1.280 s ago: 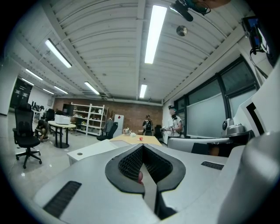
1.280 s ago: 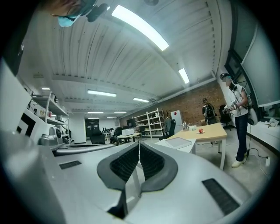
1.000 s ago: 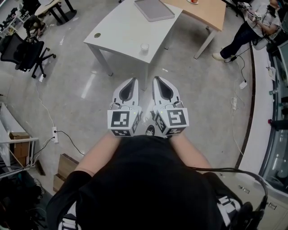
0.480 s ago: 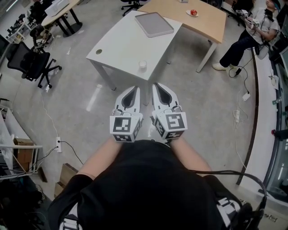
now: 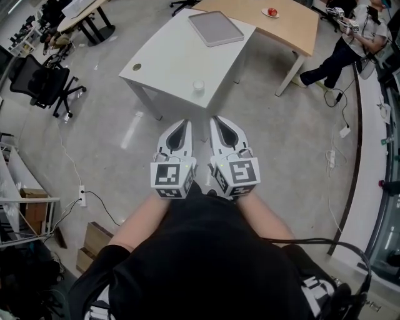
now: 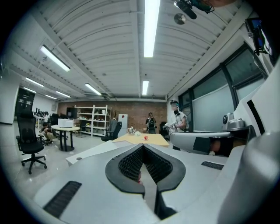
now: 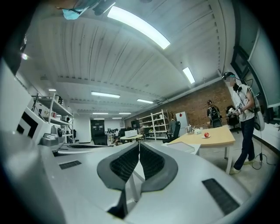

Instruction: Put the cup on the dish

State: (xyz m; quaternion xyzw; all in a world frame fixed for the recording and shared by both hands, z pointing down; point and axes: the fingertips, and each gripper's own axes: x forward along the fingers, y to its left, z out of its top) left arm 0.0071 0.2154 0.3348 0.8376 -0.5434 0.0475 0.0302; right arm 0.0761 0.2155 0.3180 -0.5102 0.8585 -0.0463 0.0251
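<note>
A small pale cup (image 5: 199, 85) stands near the front corner of a white table (image 5: 169, 59). A grey rectangular dish (image 5: 215, 28) lies at that table's far end. My left gripper (image 5: 187, 123) and right gripper (image 5: 216, 120) are held side by side over the floor, short of the table and pointing at it. Both are shut with nothing between the jaws. In the left gripper view the left gripper's (image 6: 143, 146) jaws meet at the tip, and in the right gripper view the right gripper's (image 7: 139, 143) do too. The cup is hidden in both gripper views.
A wooden table (image 5: 284, 22) with a red apple (image 5: 272, 12) on a plate adjoins the white table. A seated person (image 5: 340, 50) is at the right, black office chairs (image 5: 44, 84) at the left. Cables (image 5: 340, 134) run over the floor.
Both grippers and the person have moved a little toward the white table, so the cup lies closer to the jaw tips. The jaws have stayed shut.
</note>
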